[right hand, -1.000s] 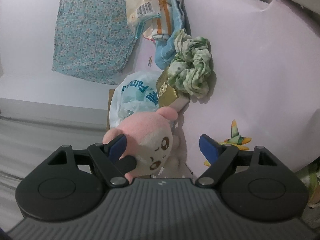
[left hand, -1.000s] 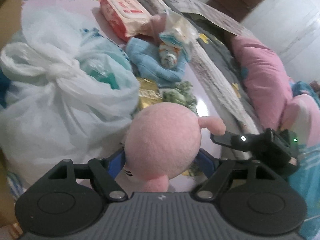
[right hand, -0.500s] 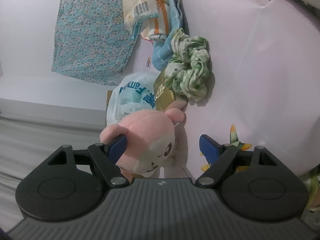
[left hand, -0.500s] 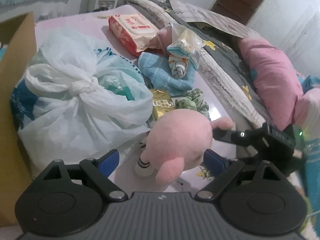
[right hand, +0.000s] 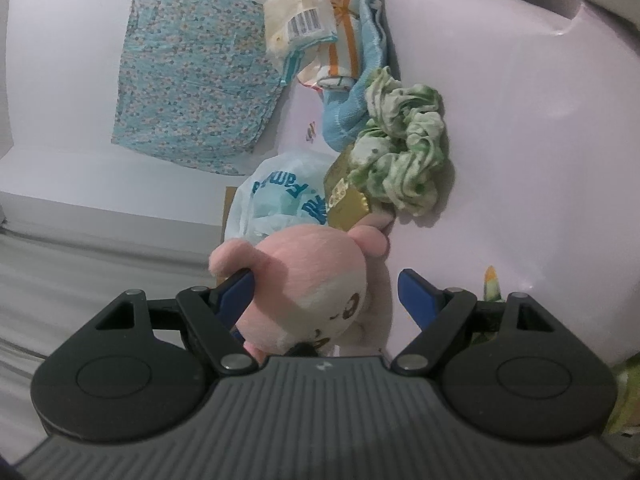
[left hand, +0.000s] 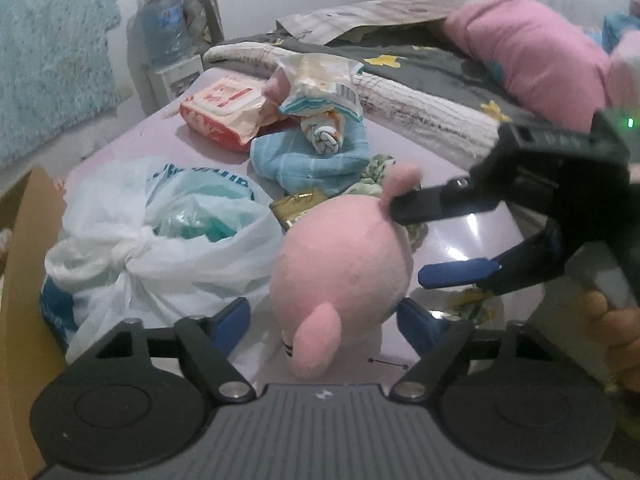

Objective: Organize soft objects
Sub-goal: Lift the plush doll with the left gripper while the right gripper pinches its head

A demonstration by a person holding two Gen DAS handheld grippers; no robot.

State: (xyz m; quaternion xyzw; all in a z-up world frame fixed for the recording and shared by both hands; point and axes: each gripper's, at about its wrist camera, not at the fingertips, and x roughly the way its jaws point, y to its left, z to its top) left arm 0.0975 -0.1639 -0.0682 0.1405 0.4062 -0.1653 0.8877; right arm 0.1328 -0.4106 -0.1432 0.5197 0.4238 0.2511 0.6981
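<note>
A pink plush toy (left hand: 340, 264) stands on the lilac bed sheet (left hand: 472, 236), between both grippers. My left gripper (left hand: 324, 316) straddles its lower half; the jaws are closing, with a gap still showing on the left side. The right gripper (left hand: 412, 244) comes in from the right. Its upper finger rests against the plush's head by the ear and its blue lower pad (left hand: 456, 274) stands clear. In the right wrist view the plush (right hand: 316, 276) leans on the left finger of the right gripper (right hand: 326, 292), and the right finger is apart from it.
Behind the plush lie a tied white plastic bag (left hand: 160, 240), a gold packet (left hand: 298, 204), a green scrunchie (right hand: 404, 156), a blue towel (left hand: 312, 160), a wrapped striped roll (left hand: 320, 92) and a wipes pack (left hand: 220, 112). A cardboard box (left hand: 20, 280) stands left; a pink pillow (left hand: 532, 64) lies far right.
The left gripper rolled and shifted, its jaws let the plush go and widened, then narrowed again. The plush tipped lower in the right wrist view. The right gripper stayed put.
</note>
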